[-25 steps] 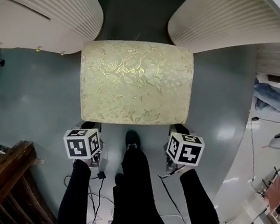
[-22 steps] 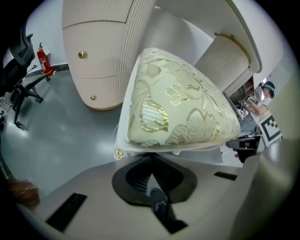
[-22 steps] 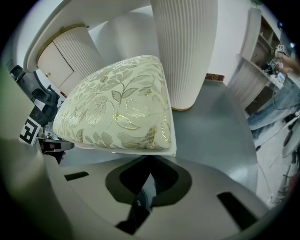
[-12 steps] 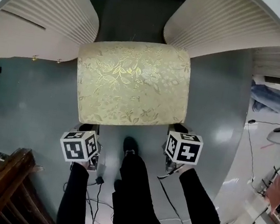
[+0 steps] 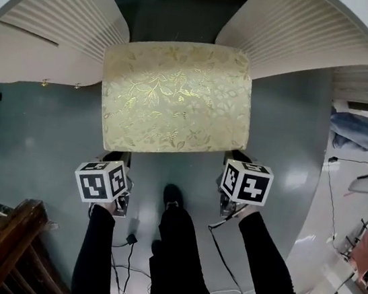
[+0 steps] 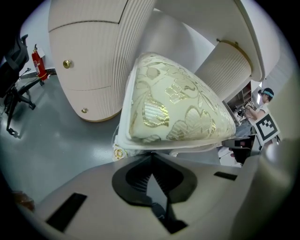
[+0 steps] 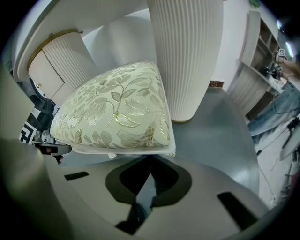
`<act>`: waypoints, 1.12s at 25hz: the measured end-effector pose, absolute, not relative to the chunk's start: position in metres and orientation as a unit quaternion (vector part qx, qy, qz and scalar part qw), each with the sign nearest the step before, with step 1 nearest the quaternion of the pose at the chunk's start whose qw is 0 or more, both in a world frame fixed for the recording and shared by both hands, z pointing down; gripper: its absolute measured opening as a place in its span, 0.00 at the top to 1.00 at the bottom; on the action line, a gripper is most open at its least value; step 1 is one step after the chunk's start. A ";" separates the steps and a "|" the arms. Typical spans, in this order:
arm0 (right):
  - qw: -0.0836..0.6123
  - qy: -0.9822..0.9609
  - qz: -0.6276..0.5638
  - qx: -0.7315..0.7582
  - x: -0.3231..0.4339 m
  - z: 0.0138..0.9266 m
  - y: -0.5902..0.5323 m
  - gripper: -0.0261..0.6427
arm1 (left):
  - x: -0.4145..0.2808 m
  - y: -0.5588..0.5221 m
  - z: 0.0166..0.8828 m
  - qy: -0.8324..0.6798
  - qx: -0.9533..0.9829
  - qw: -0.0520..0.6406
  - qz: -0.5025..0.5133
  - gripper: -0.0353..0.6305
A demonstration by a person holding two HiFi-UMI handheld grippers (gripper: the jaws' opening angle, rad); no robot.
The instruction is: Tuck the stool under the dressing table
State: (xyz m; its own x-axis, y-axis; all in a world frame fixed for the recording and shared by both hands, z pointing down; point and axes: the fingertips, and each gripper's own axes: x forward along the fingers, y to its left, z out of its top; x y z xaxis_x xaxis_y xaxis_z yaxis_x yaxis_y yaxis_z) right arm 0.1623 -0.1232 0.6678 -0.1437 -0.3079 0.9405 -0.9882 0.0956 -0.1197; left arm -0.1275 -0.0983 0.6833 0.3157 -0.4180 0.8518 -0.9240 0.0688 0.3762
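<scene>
1. Now your pale gold, floral-brocade cushioned stool [image 5: 176, 98] sits further in than it did a second ago. Its far edge has slid up between the two curved pedestals of the white, ribbed-front dressing table [image 5: 66, 18], where before it stopped just short of them.
2. Most of the seat is still out in front of the dressing table on the grey floor [image 5: 45, 117], so by my reading the tuck is begun, not finished.
3. Your left gripper [image 5: 120, 158] has followed the stool forward. In the left gripper view its jaws are closed together with nothing between them, and their tips [image 6: 151, 157] press against the white rim under the cushion at the corner farthest from the dressing table.
4. Your right gripper [image 5: 235, 158] does the same at the other near corner. In its own view the jaws are drawn together on nothing and the tips [image 7: 151, 161] butt the rim below the cushion [image 7: 117, 110].
5. So you are pushing, not gripping. The seat also looks turned slightly against the dressing table, its left side a little behind.
6. Likely next: keep both pushes even and straight into the gap. An uneven shove could swing a corner into a pedestal.
</scene>
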 end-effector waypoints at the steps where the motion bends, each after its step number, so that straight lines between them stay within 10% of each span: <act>1: 0.398 -0.625 0.425 0.520 0.163 0.668 -0.124 0.95 | -0.127 -0.098 0.683 -0.530 0.635 0.505 0.248 0.94; 28: 0.375 -0.632 0.403 0.545 0.164 0.664 -0.131 0.95 | -0.125 -0.101 0.689 -0.540 0.645 0.483 0.244 0.94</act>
State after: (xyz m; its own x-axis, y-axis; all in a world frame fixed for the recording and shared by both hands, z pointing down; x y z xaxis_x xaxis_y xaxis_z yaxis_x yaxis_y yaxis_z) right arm 0.1635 -0.1315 0.6642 -0.1233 -0.3874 0.9136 -0.9917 0.0808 -0.0995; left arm -0.1249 -0.1010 0.6891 0.2968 -0.4611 0.8362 -0.9322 0.0502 0.3585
